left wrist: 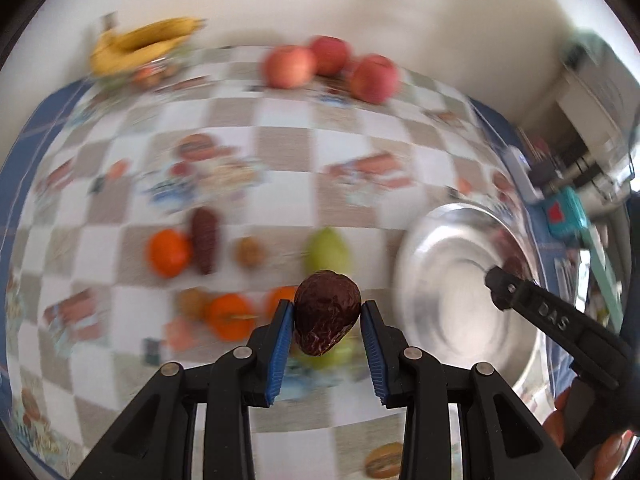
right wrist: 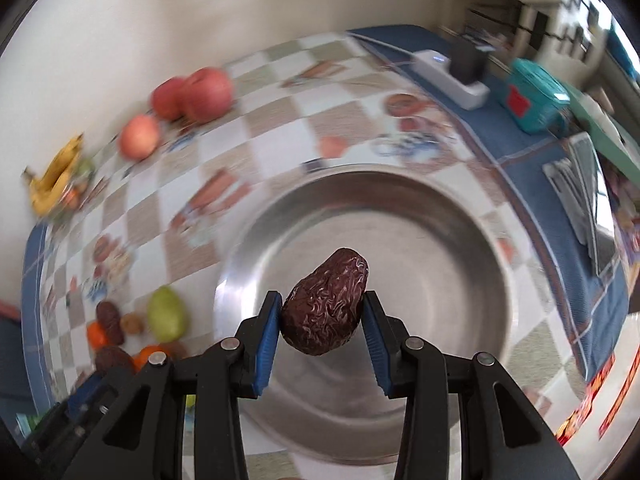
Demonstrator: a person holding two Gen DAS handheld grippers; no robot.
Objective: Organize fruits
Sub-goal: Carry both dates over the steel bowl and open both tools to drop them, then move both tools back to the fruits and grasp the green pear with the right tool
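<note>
My left gripper (left wrist: 328, 307) is shut on a wrinkled dark brown date (left wrist: 326, 322), held above the checkered tablecloth (left wrist: 280, 152). Below and beyond it lie oranges (left wrist: 168, 253), another date (left wrist: 205, 240), a walnut (left wrist: 250, 252) and a green pear (left wrist: 326, 249). My right gripper (right wrist: 323, 305) is shut on a second date (right wrist: 326, 304), which hangs over the steel bowl (right wrist: 460, 264). In the left wrist view that bowl (left wrist: 448, 248) sits to the right, with one of the right gripper's fingers (left wrist: 532, 306) reaching over it.
Three red apples (left wrist: 328, 64) and a bunch of bananas (left wrist: 144, 46) lie at the far edge by the white wall. A white power strip (right wrist: 452, 72) and a teal box (right wrist: 536, 96) sit on the blue cloth border beyond the bowl. A hand (left wrist: 560, 420) grips the right tool.
</note>
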